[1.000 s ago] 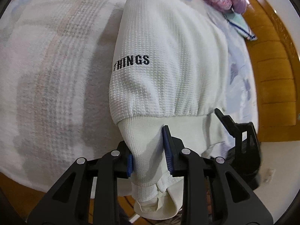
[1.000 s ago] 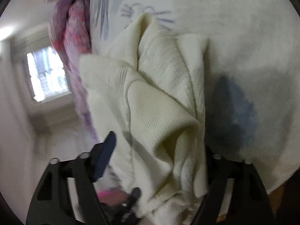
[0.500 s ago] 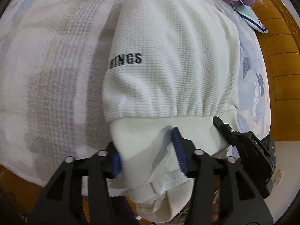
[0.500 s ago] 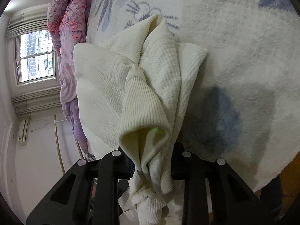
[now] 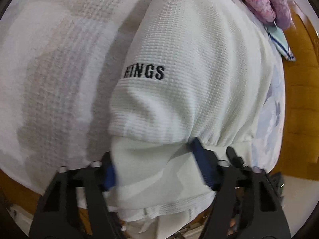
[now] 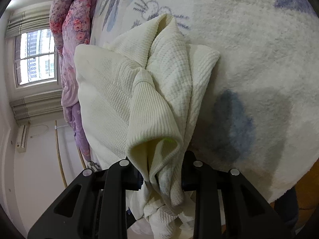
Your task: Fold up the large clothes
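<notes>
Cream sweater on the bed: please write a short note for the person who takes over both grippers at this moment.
Left gripper: jaws spread wide around the ribbed hem; a firm grip cannot be confirmed.
Right gripper: shut on a bunched ribbed part of the cream sweater.
Sweater: draped over the fluffy blanket, lettering facing up, floral quilt beyond it.
Done: the sweater looks partly doubled over.
Left: probably lay it flat, smooth the bunched end, finish the fold.
</notes>
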Demonstrator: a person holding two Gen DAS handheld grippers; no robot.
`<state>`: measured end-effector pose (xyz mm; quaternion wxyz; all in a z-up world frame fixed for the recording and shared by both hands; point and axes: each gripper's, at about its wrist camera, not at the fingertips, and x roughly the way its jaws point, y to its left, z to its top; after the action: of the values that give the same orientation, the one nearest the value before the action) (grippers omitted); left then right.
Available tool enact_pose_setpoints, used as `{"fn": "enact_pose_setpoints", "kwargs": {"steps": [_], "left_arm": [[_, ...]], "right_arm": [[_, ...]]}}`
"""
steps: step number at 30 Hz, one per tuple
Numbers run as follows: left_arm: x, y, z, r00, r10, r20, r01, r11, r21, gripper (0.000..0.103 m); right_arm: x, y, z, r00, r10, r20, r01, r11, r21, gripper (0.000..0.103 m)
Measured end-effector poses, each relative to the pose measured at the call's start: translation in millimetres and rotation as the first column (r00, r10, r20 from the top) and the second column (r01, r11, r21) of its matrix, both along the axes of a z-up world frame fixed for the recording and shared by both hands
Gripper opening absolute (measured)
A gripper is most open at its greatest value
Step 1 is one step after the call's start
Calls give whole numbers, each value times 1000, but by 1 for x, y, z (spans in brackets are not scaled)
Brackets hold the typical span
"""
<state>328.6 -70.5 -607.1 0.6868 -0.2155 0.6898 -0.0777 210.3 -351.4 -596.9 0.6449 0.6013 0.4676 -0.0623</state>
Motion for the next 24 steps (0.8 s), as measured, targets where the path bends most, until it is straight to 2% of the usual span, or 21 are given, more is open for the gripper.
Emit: {"fn": "enact_pose_setpoints", "kwargs": {"steps": [3, 6, 11, 14, 24], "left_arm": [[-1, -1, 7, 999, -44, 23, 43, 998, 36, 34], [0, -6, 22, 994, -99, 50, 95, 993, 75, 28], [1, -11, 58, 980, -167, 105, 155, 981, 115, 26], [1, -10, 85, 970, -191, 150, 172, 976, 130, 25], [10, -2, 201, 929, -233, 288, 178, 962, 205, 25]], "right_arm": [[7, 4, 9, 998, 53, -17, -54, 997, -56, 24], [16, 10, 23, 993, 118, -31, -121, 986, -119, 23], [32, 17, 57, 974, 225, -26, -225, 950, -214, 22], [44, 24, 90, 954, 300, 2, -288, 916, -278, 21], [70, 40, 186, 900, 422, 105, -368, 868, -332, 21]]}}
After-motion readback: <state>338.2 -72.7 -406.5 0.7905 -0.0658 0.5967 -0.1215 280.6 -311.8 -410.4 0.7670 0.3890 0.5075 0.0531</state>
